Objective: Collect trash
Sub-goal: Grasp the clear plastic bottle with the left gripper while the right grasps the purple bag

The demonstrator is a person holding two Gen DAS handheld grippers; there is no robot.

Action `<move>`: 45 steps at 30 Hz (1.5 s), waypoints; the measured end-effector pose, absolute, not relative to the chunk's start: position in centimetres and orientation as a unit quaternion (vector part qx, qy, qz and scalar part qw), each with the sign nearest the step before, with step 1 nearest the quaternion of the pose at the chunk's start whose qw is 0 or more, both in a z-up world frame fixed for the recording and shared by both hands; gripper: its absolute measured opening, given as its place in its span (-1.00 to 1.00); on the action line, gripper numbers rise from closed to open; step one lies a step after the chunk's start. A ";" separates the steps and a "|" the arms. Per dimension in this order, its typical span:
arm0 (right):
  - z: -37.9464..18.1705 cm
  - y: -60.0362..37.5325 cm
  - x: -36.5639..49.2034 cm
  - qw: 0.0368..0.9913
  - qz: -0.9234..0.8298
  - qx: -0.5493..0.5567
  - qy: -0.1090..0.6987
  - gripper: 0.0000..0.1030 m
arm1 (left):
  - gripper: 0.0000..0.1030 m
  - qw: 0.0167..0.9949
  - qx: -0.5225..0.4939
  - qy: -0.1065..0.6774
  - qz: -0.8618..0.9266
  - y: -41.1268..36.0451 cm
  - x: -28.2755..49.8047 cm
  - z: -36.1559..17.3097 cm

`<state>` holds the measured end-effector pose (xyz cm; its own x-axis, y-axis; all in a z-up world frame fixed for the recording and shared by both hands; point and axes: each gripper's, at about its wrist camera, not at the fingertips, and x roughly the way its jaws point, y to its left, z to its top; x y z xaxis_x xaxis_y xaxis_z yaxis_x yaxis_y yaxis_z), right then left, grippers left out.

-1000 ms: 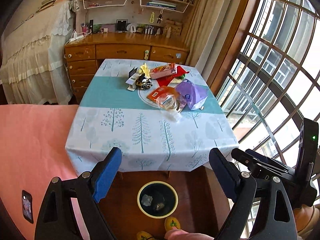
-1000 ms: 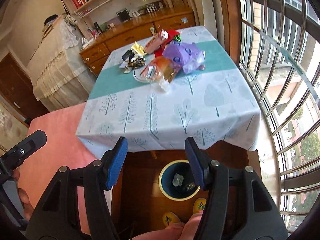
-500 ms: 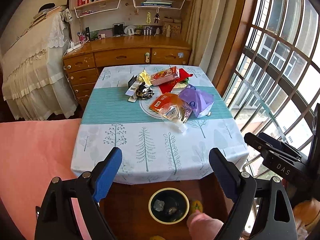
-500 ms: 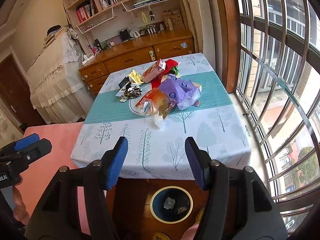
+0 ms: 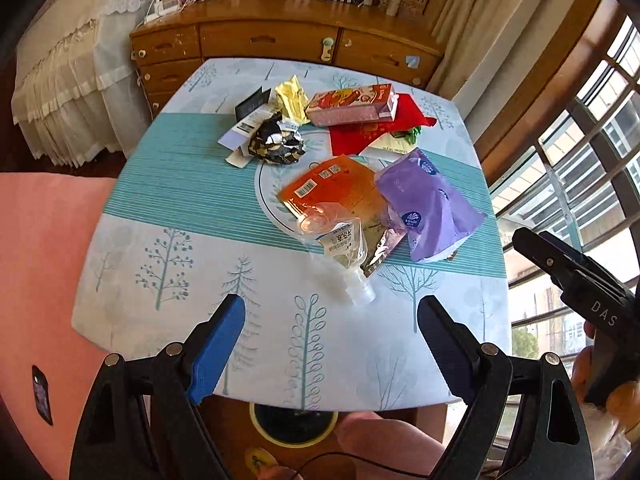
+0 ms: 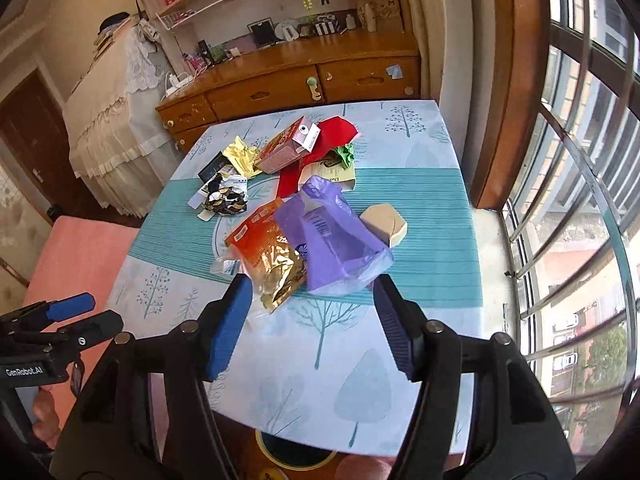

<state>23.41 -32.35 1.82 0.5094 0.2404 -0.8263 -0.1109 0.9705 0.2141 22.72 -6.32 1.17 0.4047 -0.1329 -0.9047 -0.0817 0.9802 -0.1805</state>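
Trash lies piled in the middle of the table: a purple bag, an orange packet, a clear spouted pouch, a black-and-gold crumpled wrapper, a yellow wrapper, a pink carton on a red sheet. My left gripper is open and empty above the table's near edge. My right gripper is open and empty, just short of the purple bag. A yellow-rimmed bin sits on the floor under the near edge.
The table wears a tree-print cloth with a teal stripe. A tan box lies right of the purple bag. A pink sofa is on the left, a wooden dresser behind, barred windows on the right.
Both grippers have moved forward and over the table toward the trash pile. The bin has slid mostly out of view under the table edge. Both stay open.
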 end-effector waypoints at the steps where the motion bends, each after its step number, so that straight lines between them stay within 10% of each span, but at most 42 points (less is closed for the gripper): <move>1: 1.0 -32.6 25.1 0.861 0.113 0.057 0.493 0.29 | 0.74 0.827 -0.102 0.552 -0.007 -6.9 23.8 0.1; 23: -14.3 -29.1 36.0 0.777 0.227 -0.021 0.586 0.32 | 0.42 0.745 -0.163 0.638 0.103 -8.4 34.8 -14.0; 34: -13.5 -29.5 35.8 0.777 0.226 0.001 0.587 -0.64 | -0.30 0.760 -0.168 0.620 0.097 -8.9 34.0 -13.1; 45: -9.0 -30.0 33.4 0.797 0.221 0.031 0.561 -0.75 | -0.40 0.781 -0.198 0.589 0.061 -6.4 30.4 -9.2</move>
<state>33.44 -29.96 -9.03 0.2732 0.3866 -0.8808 -0.3171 0.9007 0.2969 30.42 -6.43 -9.22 0.2978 -0.1370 -0.9447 -0.3291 0.9142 -0.2363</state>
